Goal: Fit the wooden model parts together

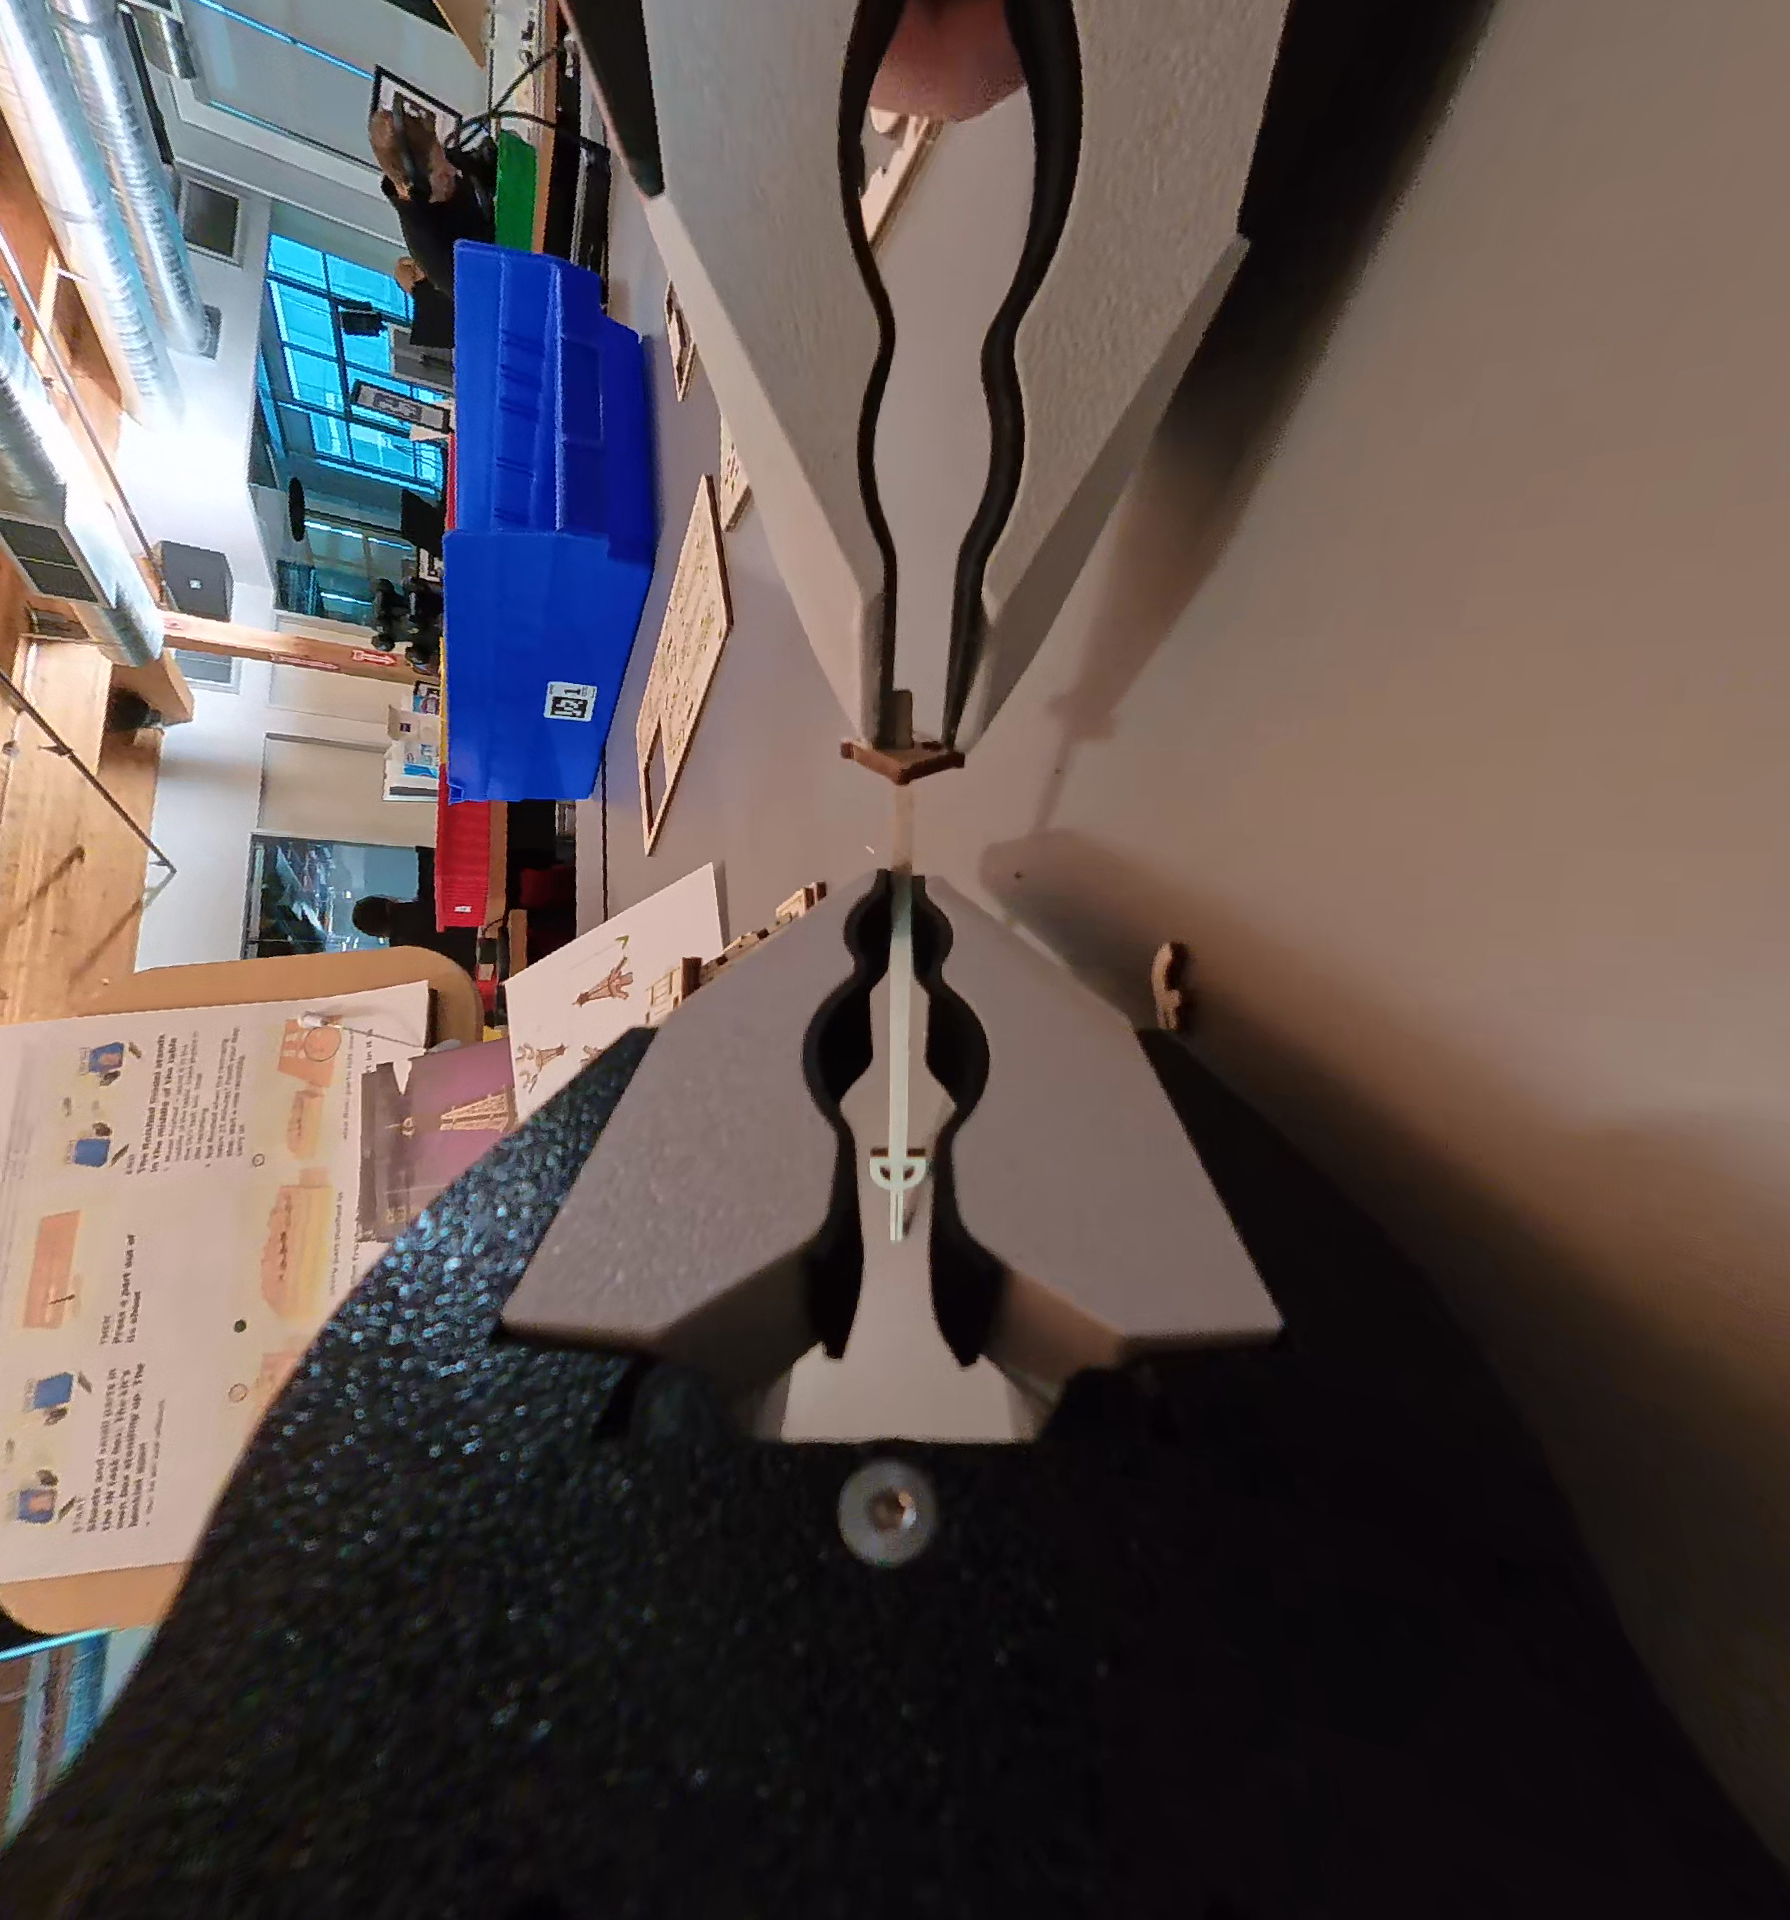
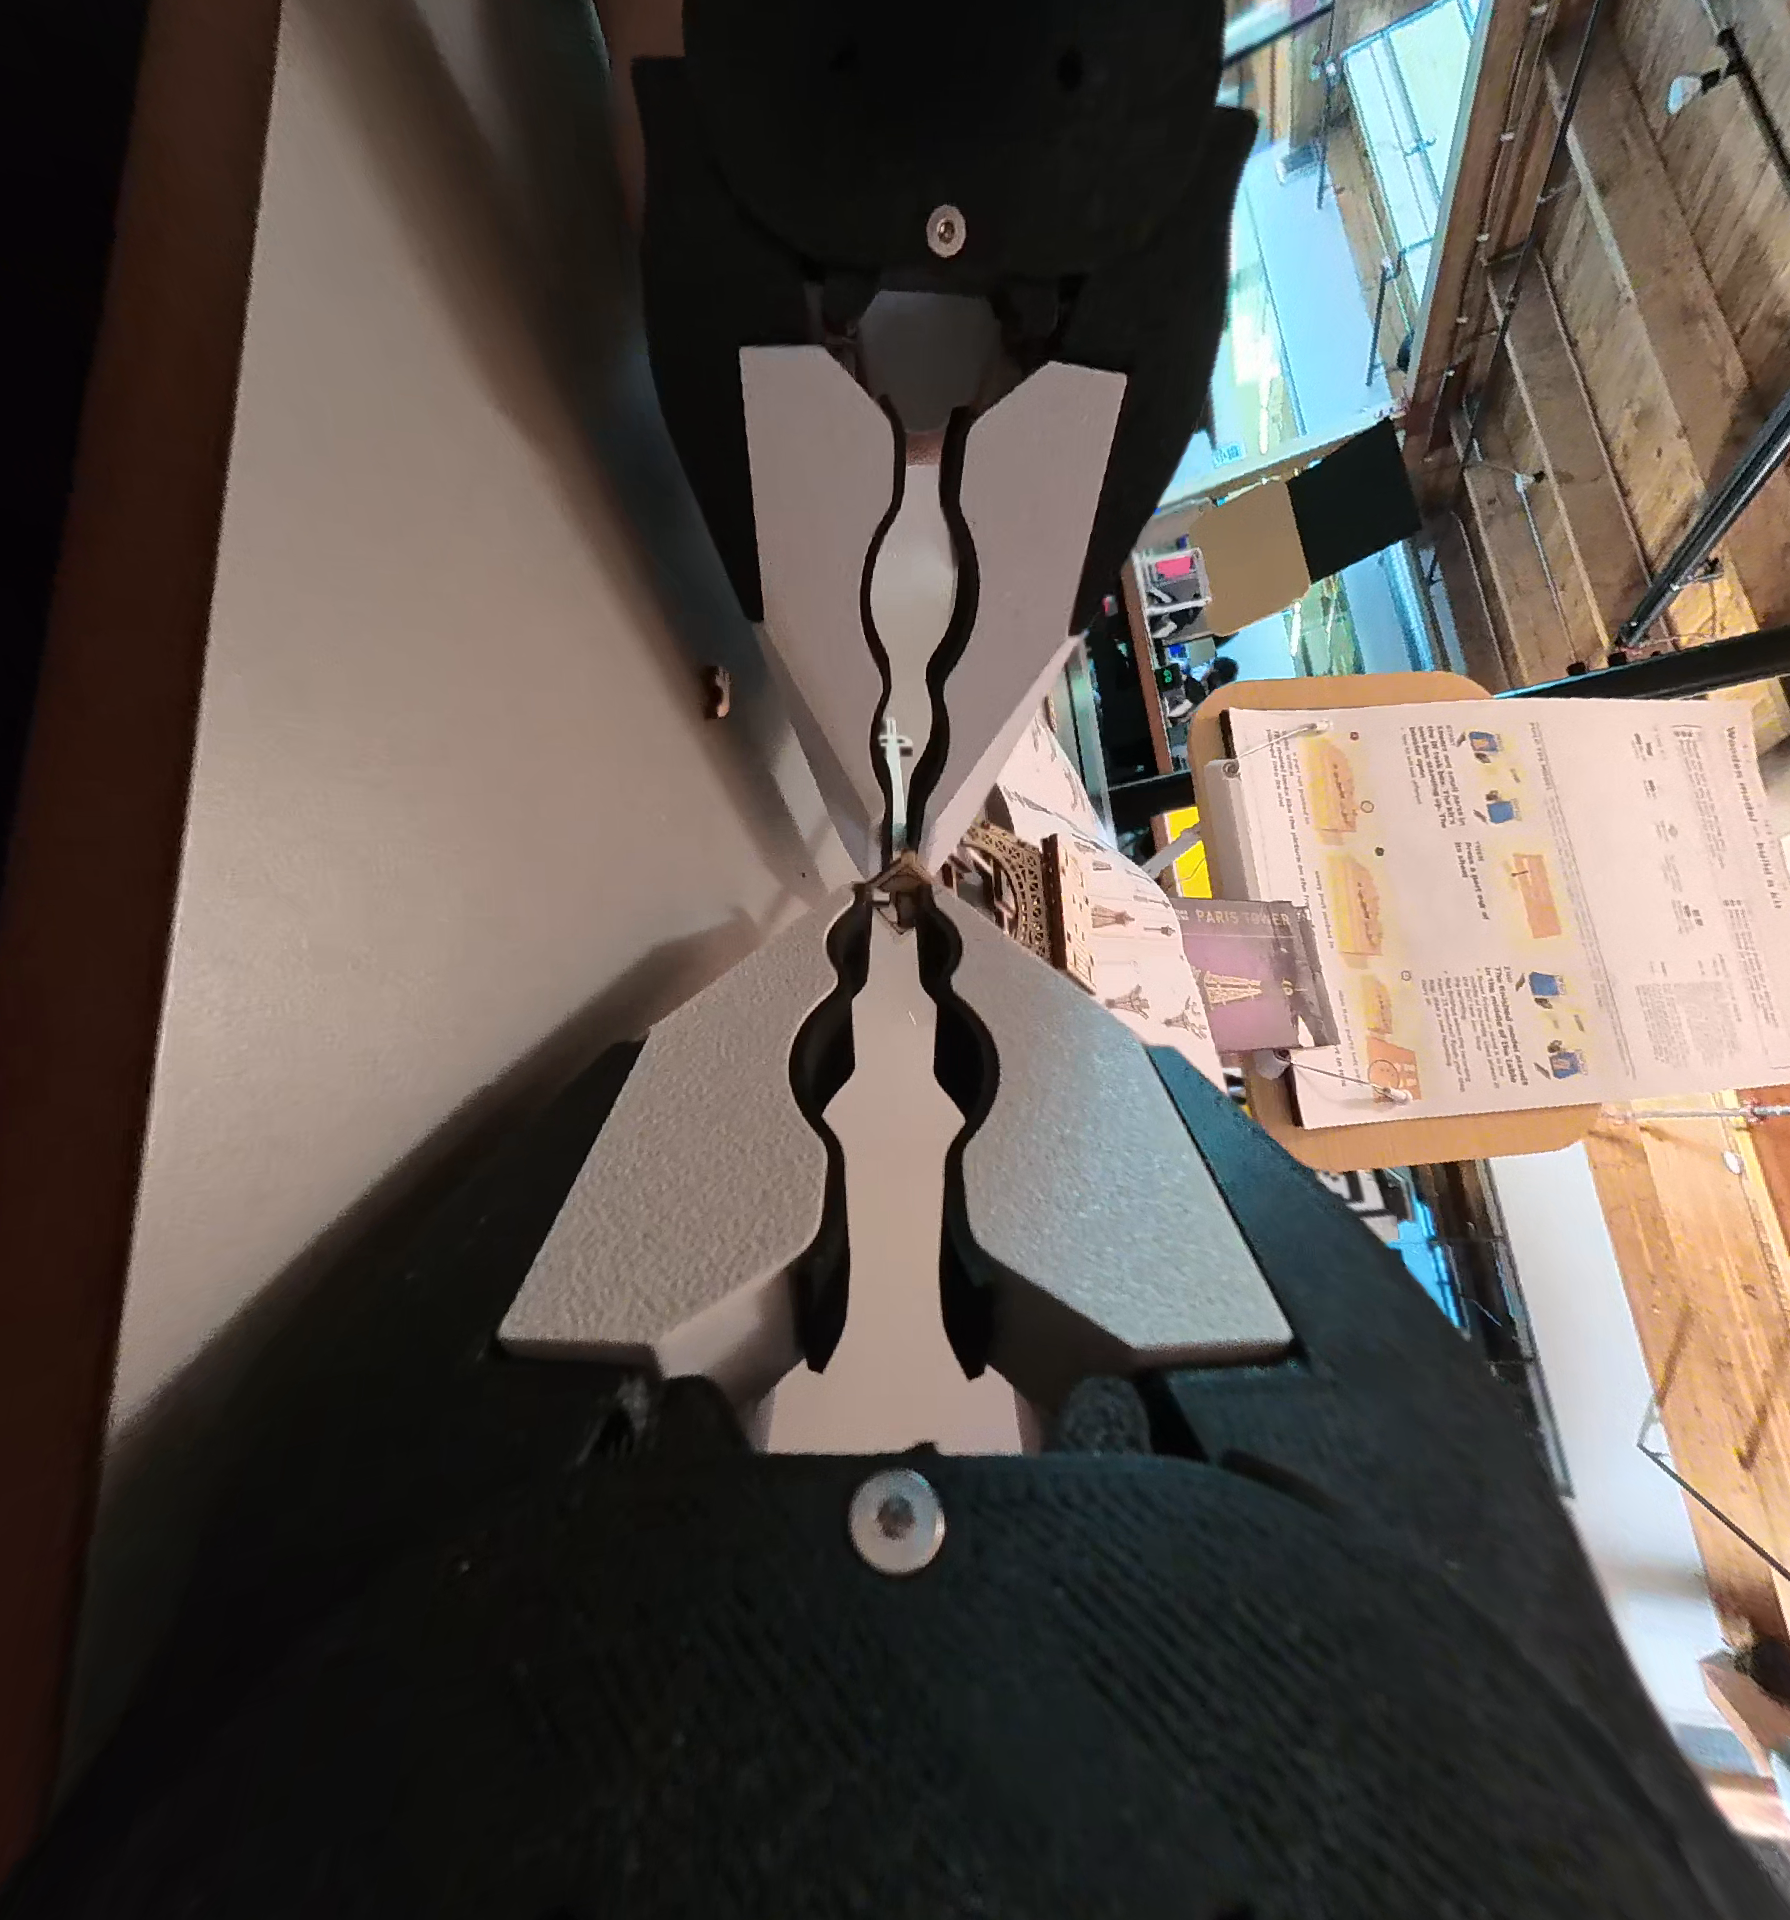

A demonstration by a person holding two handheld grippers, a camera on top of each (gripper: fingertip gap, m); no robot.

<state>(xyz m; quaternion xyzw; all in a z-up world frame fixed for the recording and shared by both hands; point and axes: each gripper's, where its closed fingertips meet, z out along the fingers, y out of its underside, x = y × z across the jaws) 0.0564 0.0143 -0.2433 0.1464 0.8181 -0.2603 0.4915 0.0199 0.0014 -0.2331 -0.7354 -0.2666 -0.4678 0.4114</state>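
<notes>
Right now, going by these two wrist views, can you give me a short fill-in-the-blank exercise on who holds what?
1. The hand-held gripper shut on the thin wooden strip is the ___ one.
2. The small wooden piece is pinched by the ___ hand-held gripper.
3. The big bin with the white sticker is ___ in colour.

Missing words: left; right; blue.

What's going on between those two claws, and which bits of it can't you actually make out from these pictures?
- Small wooden piece held by the right gripper: its fingertips cover the top in the left wrist view.
- Thin spire part in the left gripper: seen edge-on, shape unclear.
- Whether they are joined: too small in the right wrist view.
</notes>
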